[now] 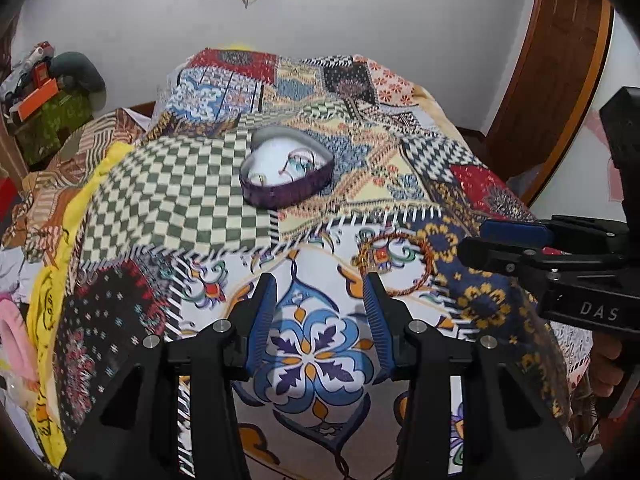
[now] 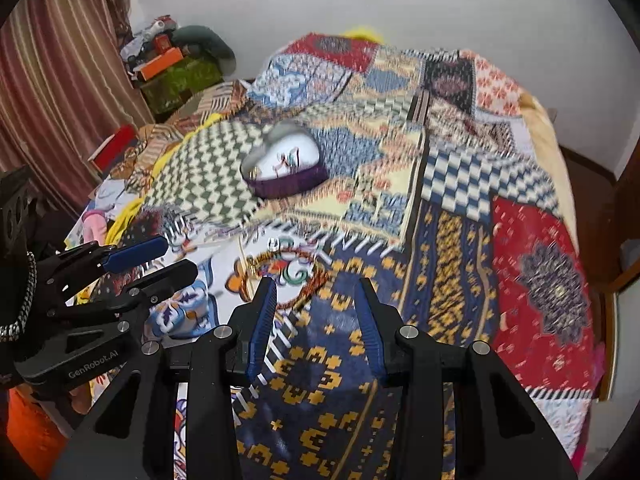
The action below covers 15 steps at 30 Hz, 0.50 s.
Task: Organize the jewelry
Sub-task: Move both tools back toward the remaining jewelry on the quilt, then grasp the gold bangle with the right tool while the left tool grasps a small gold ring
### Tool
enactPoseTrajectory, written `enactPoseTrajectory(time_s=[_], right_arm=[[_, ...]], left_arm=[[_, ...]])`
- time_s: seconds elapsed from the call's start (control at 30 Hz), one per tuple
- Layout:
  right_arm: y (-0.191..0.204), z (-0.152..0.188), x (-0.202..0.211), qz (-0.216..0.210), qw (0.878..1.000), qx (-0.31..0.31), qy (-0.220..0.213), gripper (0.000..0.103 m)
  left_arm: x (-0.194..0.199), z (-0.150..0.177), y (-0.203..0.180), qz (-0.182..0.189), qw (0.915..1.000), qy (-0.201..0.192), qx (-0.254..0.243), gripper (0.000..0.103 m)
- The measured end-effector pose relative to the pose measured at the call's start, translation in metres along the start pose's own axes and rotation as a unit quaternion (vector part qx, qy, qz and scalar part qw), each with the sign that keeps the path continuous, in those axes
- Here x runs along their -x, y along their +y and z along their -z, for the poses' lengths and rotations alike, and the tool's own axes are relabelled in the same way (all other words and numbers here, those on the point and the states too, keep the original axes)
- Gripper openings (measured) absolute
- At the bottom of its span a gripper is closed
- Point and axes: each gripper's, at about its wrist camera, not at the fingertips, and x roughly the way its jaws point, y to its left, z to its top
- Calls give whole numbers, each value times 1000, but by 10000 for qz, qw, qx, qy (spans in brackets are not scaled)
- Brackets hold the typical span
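A purple heart-shaped jewelry box with a white lining sits open on the patchwork bedspread and holds a few small pieces; it also shows in the right wrist view. A beaded bracelet lies in a ring on the cloth nearer to me, also in the right wrist view. My left gripper is open and empty, just left of the bracelet. My right gripper is open and empty, its left finger beside the bracelet. Each gripper shows in the other's view: the right, the left.
The patchwork bedspread covers the whole bed. Boxes and clutter stand at the far left by a striped curtain. A wooden door frame stands at the right. A white wall is behind the bed.
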Motion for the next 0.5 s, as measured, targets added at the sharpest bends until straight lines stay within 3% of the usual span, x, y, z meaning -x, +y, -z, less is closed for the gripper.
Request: enactPoseTrajectory(time_s=[0.43,0.5], right_arm=[[4,7,-38,-57,9994,167,310,36],[4,8,-38,9,9993,237,280,28]], left_arm=[[-18,11,5,109,9996,138,217,44],[-19,10,3,97,9997,136,199,43]])
